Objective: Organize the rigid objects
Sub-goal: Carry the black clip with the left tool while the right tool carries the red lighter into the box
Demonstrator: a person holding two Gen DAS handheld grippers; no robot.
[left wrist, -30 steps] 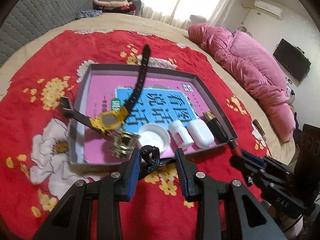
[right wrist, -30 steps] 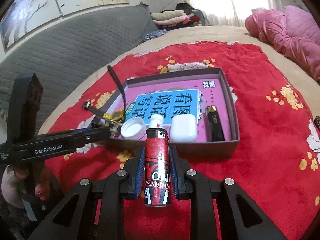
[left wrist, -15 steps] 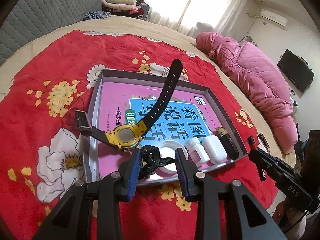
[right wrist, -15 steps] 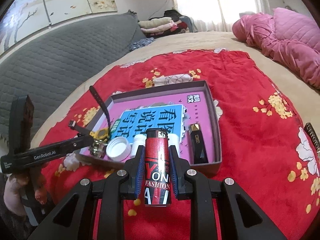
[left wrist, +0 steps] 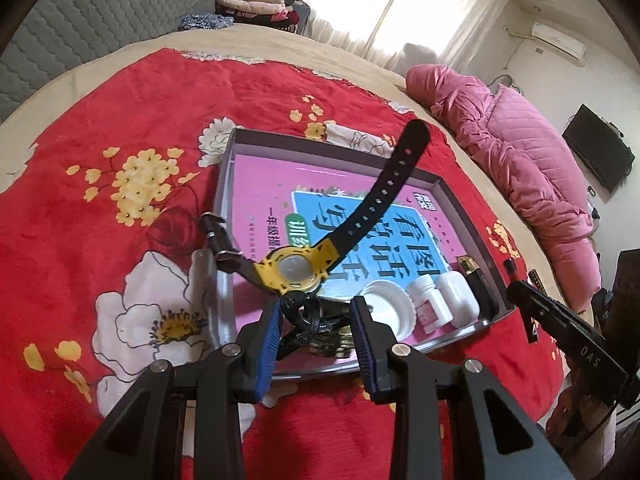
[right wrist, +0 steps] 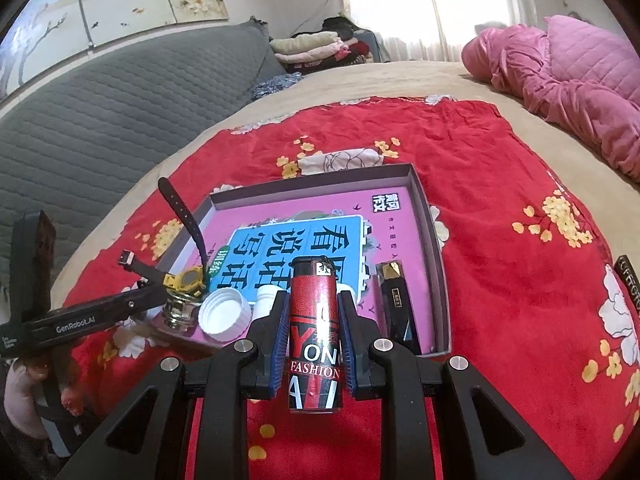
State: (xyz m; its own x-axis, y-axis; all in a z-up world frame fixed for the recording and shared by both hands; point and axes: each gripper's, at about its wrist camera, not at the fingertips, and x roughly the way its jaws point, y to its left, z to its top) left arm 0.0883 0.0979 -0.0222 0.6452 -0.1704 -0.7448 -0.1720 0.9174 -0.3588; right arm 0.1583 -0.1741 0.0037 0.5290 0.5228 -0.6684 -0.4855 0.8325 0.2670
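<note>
My left gripper (left wrist: 316,312) is shut on a black looped piece under the yellow watch (left wrist: 294,270). Its black strap (left wrist: 380,196) sticks up and the watch hangs over the near left corner of the grey tray (left wrist: 344,146). From the right wrist view, the watch (right wrist: 188,280) sits at the left gripper's tip, above a gold-coloured round object (right wrist: 178,312). My right gripper (right wrist: 314,300) is shut on a red and black lighter (right wrist: 314,320), which stands upright over the near edge of the tray (right wrist: 436,248).
In the tray a pink and blue book (right wrist: 304,236) lies flat. Along its near side are a white cap (left wrist: 386,310), a white bottle (left wrist: 428,304), a white case (left wrist: 458,298) and a black gold-tipped lighter (right wrist: 396,304). A red flowered blanket (left wrist: 120,120) covers the bed; a pink quilt (left wrist: 520,152) lies far right.
Both grippers have moved forward over the tray's near edge. The watch has travelled with the left gripper, the lighter with the right. Neither grip has changed.
</note>
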